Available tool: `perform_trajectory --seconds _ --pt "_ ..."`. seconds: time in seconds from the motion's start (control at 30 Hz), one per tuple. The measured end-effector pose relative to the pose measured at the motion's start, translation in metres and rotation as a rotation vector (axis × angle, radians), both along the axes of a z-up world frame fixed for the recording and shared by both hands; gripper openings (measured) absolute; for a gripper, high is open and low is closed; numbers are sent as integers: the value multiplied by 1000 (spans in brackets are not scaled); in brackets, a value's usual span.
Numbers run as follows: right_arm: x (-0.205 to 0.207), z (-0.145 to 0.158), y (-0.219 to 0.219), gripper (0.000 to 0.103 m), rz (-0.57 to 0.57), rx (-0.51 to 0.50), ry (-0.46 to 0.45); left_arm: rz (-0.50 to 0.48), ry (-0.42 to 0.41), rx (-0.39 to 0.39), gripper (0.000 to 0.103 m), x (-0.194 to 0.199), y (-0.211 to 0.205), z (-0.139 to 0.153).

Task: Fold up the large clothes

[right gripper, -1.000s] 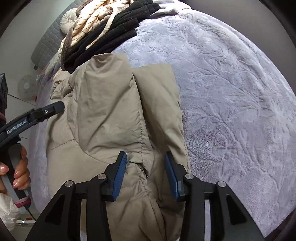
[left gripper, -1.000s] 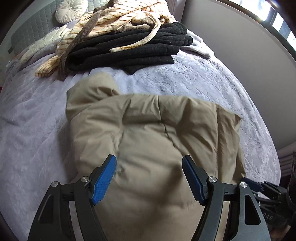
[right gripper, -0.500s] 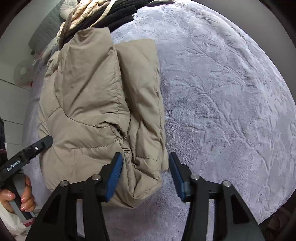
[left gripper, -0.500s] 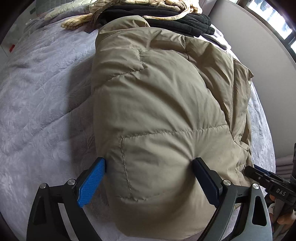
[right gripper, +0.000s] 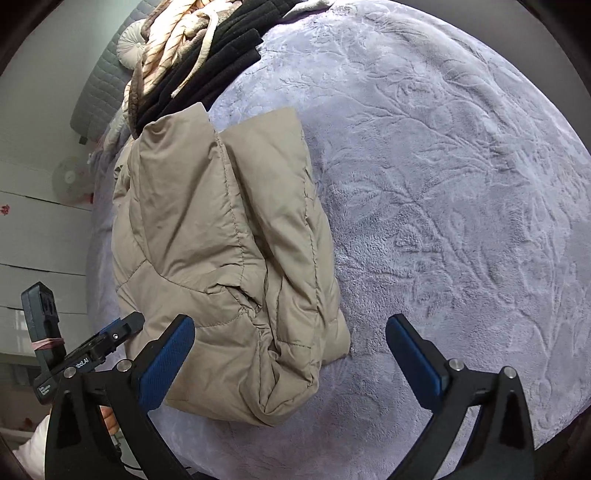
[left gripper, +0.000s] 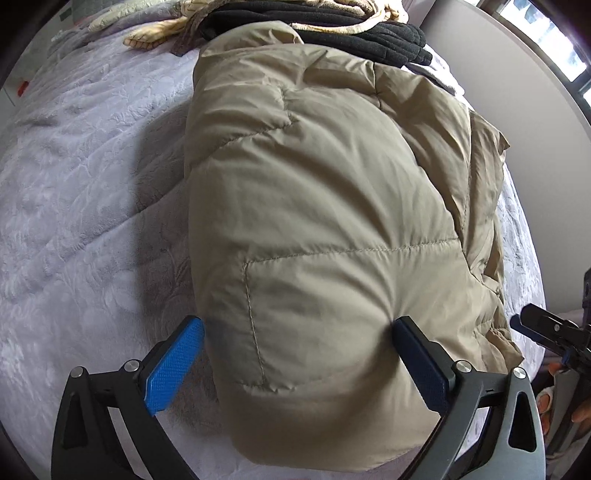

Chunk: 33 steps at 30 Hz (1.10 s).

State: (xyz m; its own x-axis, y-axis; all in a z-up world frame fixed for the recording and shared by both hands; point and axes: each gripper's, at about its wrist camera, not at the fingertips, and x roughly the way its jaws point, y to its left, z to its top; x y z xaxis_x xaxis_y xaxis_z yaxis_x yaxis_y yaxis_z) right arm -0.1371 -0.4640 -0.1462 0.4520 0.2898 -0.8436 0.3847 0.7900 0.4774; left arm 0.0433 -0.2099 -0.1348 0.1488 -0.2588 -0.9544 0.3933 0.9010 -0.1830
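A tan puffer jacket [left gripper: 325, 206] lies folded into a thick bundle on the lavender bedspread [left gripper: 81, 192]. My left gripper [left gripper: 295, 362] is open wide, its blue pads on either side of the bundle's near end, not closed on it. In the right wrist view the jacket [right gripper: 221, 240] lies left of centre. My right gripper [right gripper: 290, 363] is open wide, with the jacket's near right corner between its fingers and no grip on it. The left gripper also shows in the right wrist view [right gripper: 92, 350].
A pile of black and cream striped clothes [left gripper: 314, 22] lies at the far end of the bed, just beyond the jacket, also in the right wrist view [right gripper: 207, 55]. A grey wall [left gripper: 517, 81] runs along the right. Bare bedspread [right gripper: 461, 184] spreads right of the jacket.
The jacket has come down onto the bed as a folded bundle. My right gripper has opened wide and let go of it. My left gripper stays open around the near end.
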Motion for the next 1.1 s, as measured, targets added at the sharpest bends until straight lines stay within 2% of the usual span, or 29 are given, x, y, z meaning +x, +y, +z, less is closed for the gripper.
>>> perform_trajectory --seconds 0.3,0.43,0.7,0.87,1.1 --pt "27 -1 -15 103 28 24 11 -10 -14 -67 102 17 22 13" --pt "36 -7 -21 103 40 52 22 27 73 -136 102 37 39 6" --pt "59 -22 -25 103 67 170 24 111 244 -313 102 66 69 -19" --pt "76 -29 -26 103 93 177 48 103 311 -369 102 74 71 -33" --pt "97 -43 -26 103 157 227 49 43 340 -480 102 93 62 -43"
